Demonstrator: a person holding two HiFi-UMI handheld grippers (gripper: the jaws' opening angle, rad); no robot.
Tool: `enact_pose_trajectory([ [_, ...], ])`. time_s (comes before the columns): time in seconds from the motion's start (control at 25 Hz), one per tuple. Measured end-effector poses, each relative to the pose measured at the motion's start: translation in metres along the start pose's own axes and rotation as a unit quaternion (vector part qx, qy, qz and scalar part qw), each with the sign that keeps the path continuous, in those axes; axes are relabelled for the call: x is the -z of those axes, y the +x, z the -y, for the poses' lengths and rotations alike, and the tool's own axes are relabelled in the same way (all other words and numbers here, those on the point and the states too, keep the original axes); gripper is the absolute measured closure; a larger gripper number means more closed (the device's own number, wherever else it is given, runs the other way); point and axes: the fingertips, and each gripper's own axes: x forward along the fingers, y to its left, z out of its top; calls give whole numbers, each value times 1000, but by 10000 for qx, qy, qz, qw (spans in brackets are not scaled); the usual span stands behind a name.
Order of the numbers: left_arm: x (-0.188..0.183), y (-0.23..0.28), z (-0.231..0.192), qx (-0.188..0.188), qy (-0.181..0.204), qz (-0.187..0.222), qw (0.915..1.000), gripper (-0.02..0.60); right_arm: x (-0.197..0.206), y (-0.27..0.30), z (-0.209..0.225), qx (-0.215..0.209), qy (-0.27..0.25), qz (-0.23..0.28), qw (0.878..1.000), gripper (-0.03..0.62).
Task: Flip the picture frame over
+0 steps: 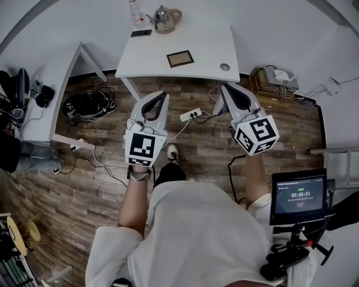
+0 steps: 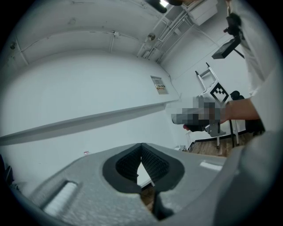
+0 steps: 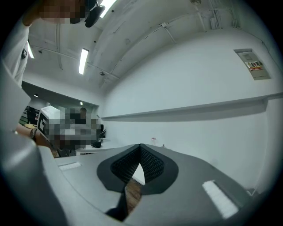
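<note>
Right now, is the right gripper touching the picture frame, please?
Apart. The head view shows the right gripper over the floor, with bare tabletop between it and the picture frame.

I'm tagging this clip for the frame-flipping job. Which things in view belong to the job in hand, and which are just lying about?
Belongs to the job:
- picture frame, lying flat on the white table
- left tool and right tool, both shut and empty

Just lying about:
- kettle, bottle and phone at the table's far edge
- power strip and cable heap on the floor
- screen
</note>
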Motion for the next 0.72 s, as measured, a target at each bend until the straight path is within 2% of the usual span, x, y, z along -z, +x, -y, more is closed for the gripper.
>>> enact_pose_trajectory([
  [0.32, 18, 50, -28, 110, -40, 89, 9999, 580, 15, 37, 25, 62, -38, -80, 9999, 592],
  [0.52, 43, 119, -82, 253, -191, 86, 9995, 580, 22, 118, 60, 100, -84, -278, 9995, 591],
  [0.6, 52, 138, -104, 283, -233, 81, 9993, 580, 19, 146, 65, 26, -150, -250, 9996, 591],
  [0.72, 58, 147, -112, 301, -277, 67, 9991, 580, 15, 157, 61, -229, -321, -188, 9990, 591],
])
